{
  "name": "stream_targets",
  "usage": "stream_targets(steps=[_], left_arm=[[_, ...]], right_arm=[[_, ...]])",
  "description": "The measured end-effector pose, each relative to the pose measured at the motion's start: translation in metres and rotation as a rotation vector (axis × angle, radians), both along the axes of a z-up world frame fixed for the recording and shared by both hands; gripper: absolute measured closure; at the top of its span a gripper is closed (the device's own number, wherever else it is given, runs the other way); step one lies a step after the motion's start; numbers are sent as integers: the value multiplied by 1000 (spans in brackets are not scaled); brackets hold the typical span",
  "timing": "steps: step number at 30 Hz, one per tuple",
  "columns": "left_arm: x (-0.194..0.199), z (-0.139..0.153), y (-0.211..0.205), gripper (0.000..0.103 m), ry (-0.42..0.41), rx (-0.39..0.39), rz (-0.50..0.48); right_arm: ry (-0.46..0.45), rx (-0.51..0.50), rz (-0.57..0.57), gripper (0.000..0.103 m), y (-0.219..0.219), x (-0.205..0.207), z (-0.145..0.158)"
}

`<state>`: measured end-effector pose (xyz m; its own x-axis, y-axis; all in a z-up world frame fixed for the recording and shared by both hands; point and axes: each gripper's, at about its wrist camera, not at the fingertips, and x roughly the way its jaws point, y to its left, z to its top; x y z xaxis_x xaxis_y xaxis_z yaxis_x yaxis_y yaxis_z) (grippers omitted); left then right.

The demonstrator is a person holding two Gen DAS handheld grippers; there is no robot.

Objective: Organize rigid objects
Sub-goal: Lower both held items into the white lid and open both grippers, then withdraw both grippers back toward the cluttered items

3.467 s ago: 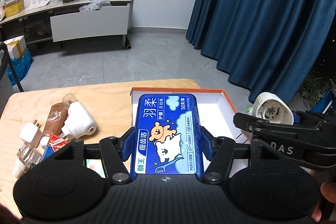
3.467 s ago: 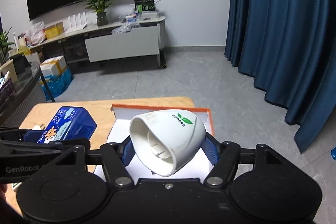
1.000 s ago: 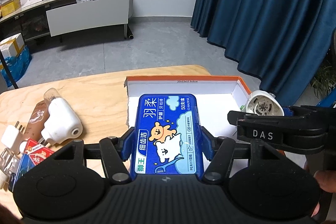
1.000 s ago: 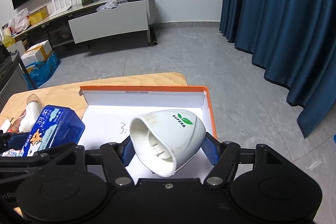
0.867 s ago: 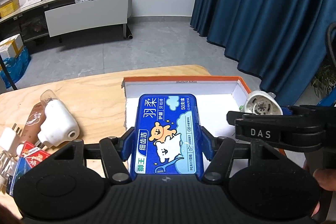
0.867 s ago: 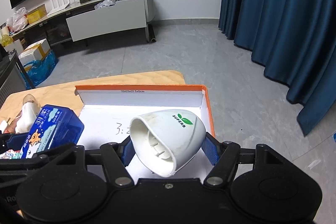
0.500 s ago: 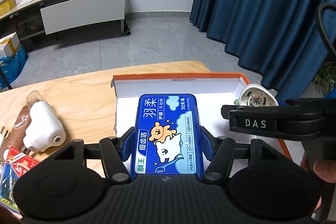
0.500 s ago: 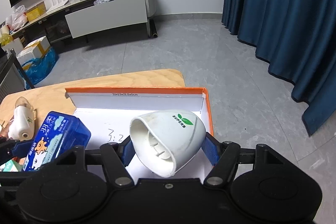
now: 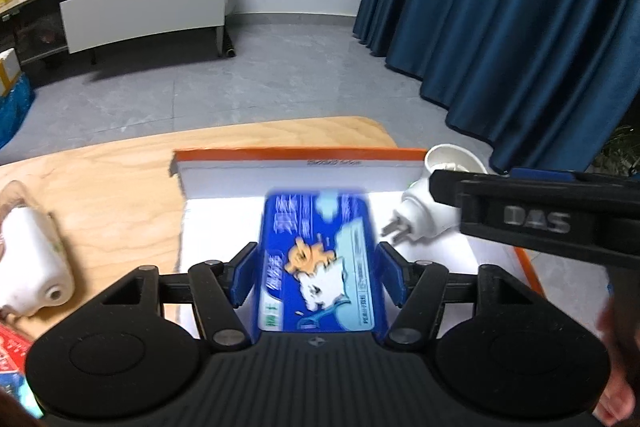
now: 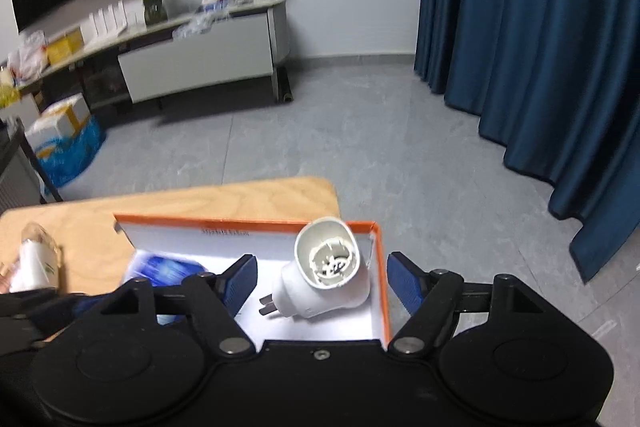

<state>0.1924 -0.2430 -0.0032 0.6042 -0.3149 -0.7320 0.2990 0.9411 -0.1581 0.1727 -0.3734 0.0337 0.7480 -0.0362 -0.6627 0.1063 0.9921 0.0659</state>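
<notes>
An orange-rimmed white box (image 9: 296, 155) (image 10: 380, 267) sits on the wooden table. The blue floss box (image 9: 318, 259) lies inside it, blurred, between the spread fingers of my left gripper (image 9: 318, 277), which is open. A white plug-in device (image 10: 326, 273) with metal prongs lies in the box's right part; it also shows in the left wrist view (image 9: 424, 211). My right gripper (image 10: 322, 281) is open, its fingers wide on either side of the device without touching it.
Another white plug-in device with a clear bottle (image 9: 30, 263) (image 10: 36, 263) lies on the table left of the box. Red and blue packets (image 9: 12, 359) lie at the near left. The table's far edge (image 10: 280, 187) drops to grey floor.
Both grippers have opened. The blue floss box and the white plug-in device have dropped from the fingers into the orange-rimmed box.
</notes>
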Motion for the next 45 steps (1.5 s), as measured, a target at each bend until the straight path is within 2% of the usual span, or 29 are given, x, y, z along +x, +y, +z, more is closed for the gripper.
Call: stream_targets(steps=[2, 5, 11, 12, 14, 18, 22, 28, 33, 45], left_arm=[[0, 2, -1, 15, 0, -19, -3], [-9, 9, -1, 12, -24, -2, -9], [-30, 28, 9, 7, -16, 42, 24], [-35, 31, 12, 6, -21, 49, 30], [-46, 37, 20, 0, -21, 73, 39], [-59, 41, 41, 0, -1, 81, 71], [-74, 45, 57, 0, -7, 120, 110], [-92, 48, 82, 0, -4, 113, 142], [-102, 50, 91, 1, -13, 115, 165], [-115, 54, 102, 1, -32, 112, 175]], right_arm=[[-26, -12, -13, 17, -2, -9, 7], [-56, -46, -29, 16, -3, -24, 18], [-81, -9, -44, 12, -3, -56, 31], [-81, -6, -41, 8, -1, -61, 32], [-84, 0, -34, 6, 3, -72, 33], [-64, 21, -27, 6, 13, -89, 34], [-45, 43, 5, 6, 28, -103, 31], [-26, 55, 53, 6, 53, -115, 29], [-23, 43, 74, 6, 69, -121, 30], [-18, 37, 96, 6, 79, -130, 33]])
